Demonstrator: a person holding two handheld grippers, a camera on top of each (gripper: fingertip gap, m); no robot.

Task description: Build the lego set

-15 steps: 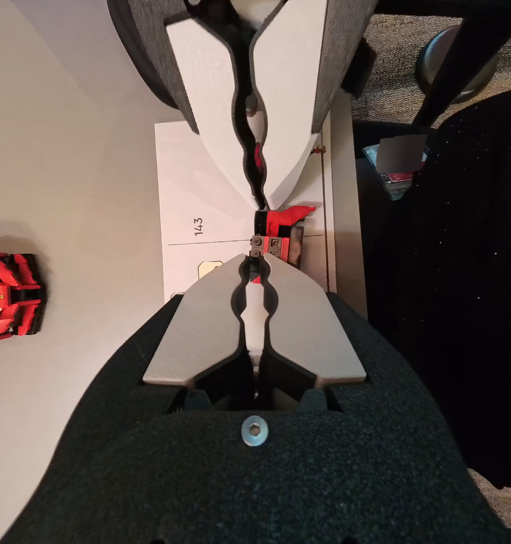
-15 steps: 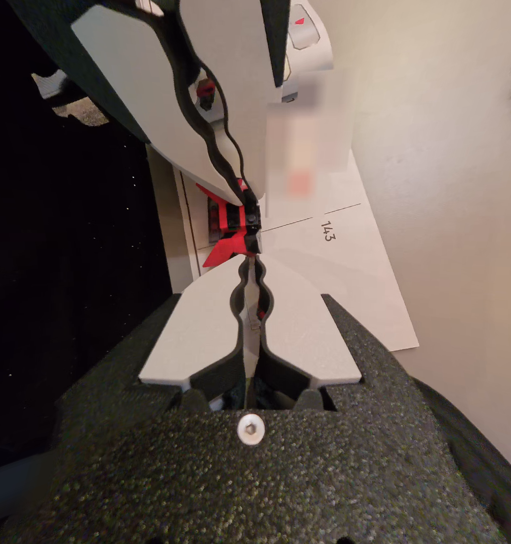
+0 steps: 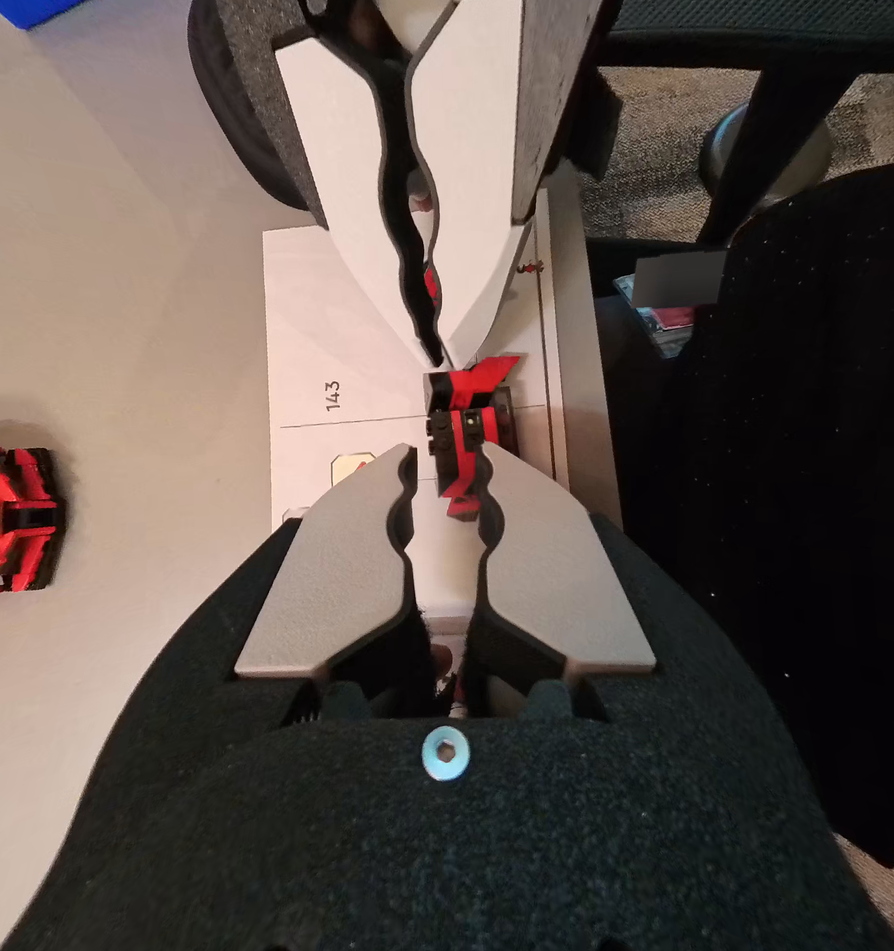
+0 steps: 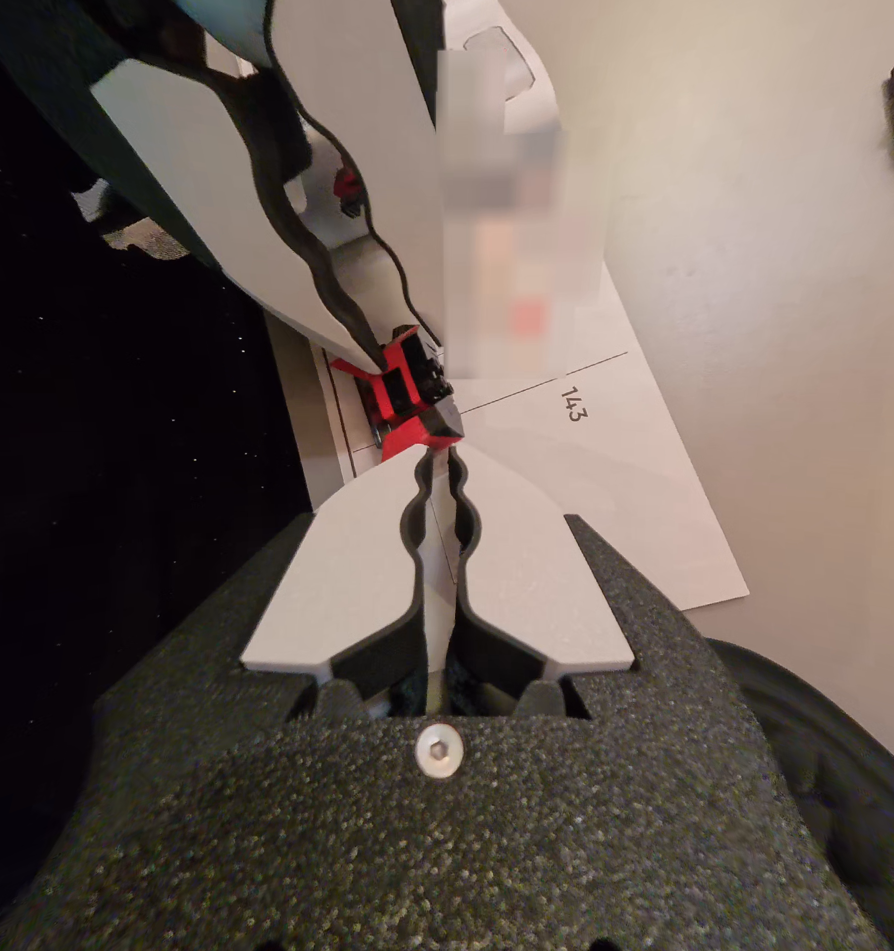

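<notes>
Left gripper has spread its fingers since the earlier frame; they now stand apart.
Red-and-black lego piece sits at 12 o'clock from those tips, over the instruction sheet. Right gripper, fingers together, pinches its black end. Red lego car lies at 9 o'clock.

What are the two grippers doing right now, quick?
Left gripper: open, its fingers wide around the red and black lego piece.
Right gripper: shut on the lego piece, pinching its end.
</notes>
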